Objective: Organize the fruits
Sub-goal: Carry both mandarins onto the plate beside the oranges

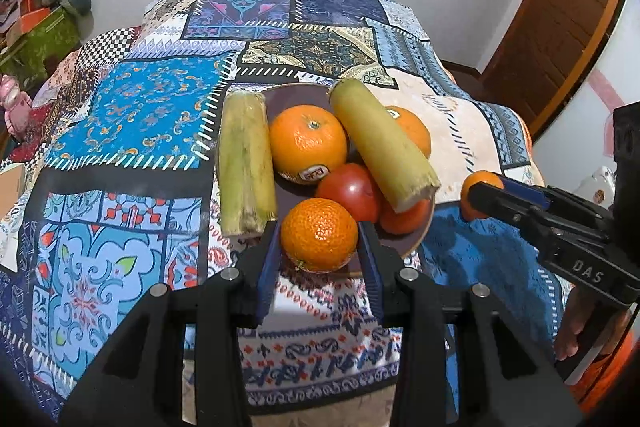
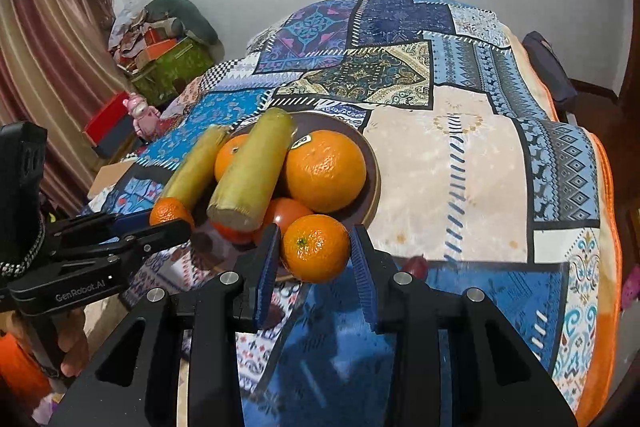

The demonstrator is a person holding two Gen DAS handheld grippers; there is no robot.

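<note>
A brown plate (image 1: pixel 404 247) on the patchwork cloth holds two oranges (image 1: pixel 308 143), a red tomato (image 1: pixel 350 195) and two yellow-green cane sticks (image 1: pixel 244 163). My left gripper (image 1: pixel 319 239) is shut on a mandarin (image 1: pixel 319 235) at the plate's near rim. My right gripper (image 2: pixel 316 251) is shut on another mandarin (image 2: pixel 316 247) just off the plate's (image 2: pixel 370 183) near edge. In the left wrist view the right gripper (image 1: pixel 480 193) shows with its mandarin (image 1: pixel 478 185) to the right of the plate. In the right wrist view the left gripper (image 2: pixel 172 219) shows at the left with its mandarin (image 2: pixel 168 211).
The patchwork cloth (image 2: pixel 460 167) covers a large surface that drops off at the right. A small red fruit (image 2: pixel 416 263) lies right of my right gripper. Boxes and clutter (image 2: pixel 168 59) stand far left, with a pink toy (image 2: pixel 142 115). A wooden door (image 1: pixel 560 27) is at far right.
</note>
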